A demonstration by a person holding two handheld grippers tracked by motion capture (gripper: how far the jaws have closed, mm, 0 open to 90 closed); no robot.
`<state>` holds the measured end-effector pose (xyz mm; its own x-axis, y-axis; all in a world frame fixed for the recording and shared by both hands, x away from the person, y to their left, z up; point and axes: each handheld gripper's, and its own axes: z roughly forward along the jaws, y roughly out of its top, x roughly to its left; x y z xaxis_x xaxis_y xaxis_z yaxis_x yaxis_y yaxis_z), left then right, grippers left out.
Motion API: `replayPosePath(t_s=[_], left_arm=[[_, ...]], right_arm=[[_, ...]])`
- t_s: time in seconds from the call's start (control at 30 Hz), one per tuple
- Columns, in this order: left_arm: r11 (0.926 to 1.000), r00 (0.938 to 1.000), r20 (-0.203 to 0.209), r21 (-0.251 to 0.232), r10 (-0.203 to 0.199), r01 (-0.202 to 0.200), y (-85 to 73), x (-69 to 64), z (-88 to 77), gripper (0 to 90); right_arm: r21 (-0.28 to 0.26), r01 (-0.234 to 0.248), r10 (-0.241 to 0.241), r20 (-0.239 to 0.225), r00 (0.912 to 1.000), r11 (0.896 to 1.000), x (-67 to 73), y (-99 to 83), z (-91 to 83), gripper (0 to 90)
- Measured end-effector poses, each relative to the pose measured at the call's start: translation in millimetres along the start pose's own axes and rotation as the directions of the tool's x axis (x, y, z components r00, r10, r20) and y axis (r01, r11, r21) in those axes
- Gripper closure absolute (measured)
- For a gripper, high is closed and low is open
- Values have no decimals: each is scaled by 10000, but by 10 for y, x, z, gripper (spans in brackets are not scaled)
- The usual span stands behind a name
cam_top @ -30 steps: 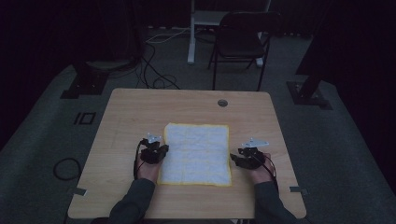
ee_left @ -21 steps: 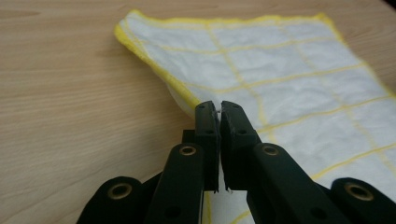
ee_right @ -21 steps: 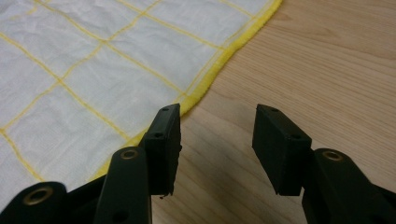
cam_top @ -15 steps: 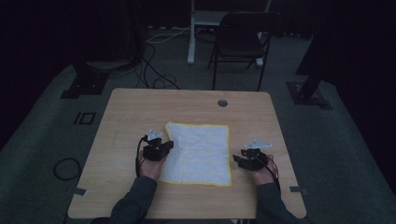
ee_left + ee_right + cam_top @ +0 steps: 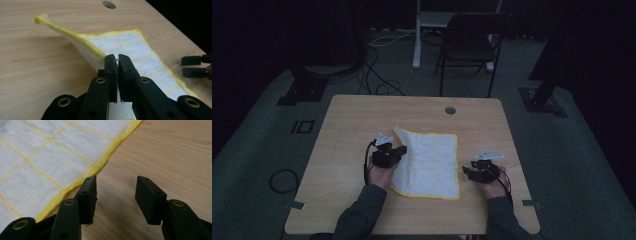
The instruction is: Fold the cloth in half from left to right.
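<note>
A white cloth (image 5: 432,160) with a yellow hem and yellow grid lines lies on the wooden table (image 5: 347,120). My left gripper (image 5: 400,150) is shut on the cloth's left edge and holds it lifted off the table. In the left gripper view the jaws pinch the yellow hem (image 5: 95,48), and the cloth (image 5: 130,47) rises to a raised corner (image 5: 40,18). My right gripper (image 5: 468,171) rests open on the table just right of the cloth's right edge. Its own view shows bare wood between its fingers (image 5: 87,195), with the cloth (image 5: 42,162) to the left.
A round cable hole (image 5: 450,110) sits near the table's far edge. A black chair (image 5: 472,42) and a white table leg (image 5: 417,35) stand beyond the table. Cables (image 5: 377,70) lie on the grey floor. The other gripper's jaws show at right in the left gripper view.
My left gripper has risen and moved inward over the cloth, lifting its left edge so that side peels off the table. The right gripper has kept still.
</note>
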<state>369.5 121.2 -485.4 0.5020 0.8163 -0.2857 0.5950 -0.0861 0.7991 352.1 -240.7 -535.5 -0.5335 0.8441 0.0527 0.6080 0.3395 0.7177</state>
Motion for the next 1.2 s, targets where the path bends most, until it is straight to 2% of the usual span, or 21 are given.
replayPosePath(t_s=[0.77,1.2], left_arm=[[9996,9951,961,-216,217,-197,188,-302,129,871],[9994,9922,1197,-123,334,-322,248,-404,229,871]], right_arm=[[77,-137,136,195,9997,9999,-48,-27,12,512],[111,-156,154,174,9997,9998,-46,-34,33,509]])
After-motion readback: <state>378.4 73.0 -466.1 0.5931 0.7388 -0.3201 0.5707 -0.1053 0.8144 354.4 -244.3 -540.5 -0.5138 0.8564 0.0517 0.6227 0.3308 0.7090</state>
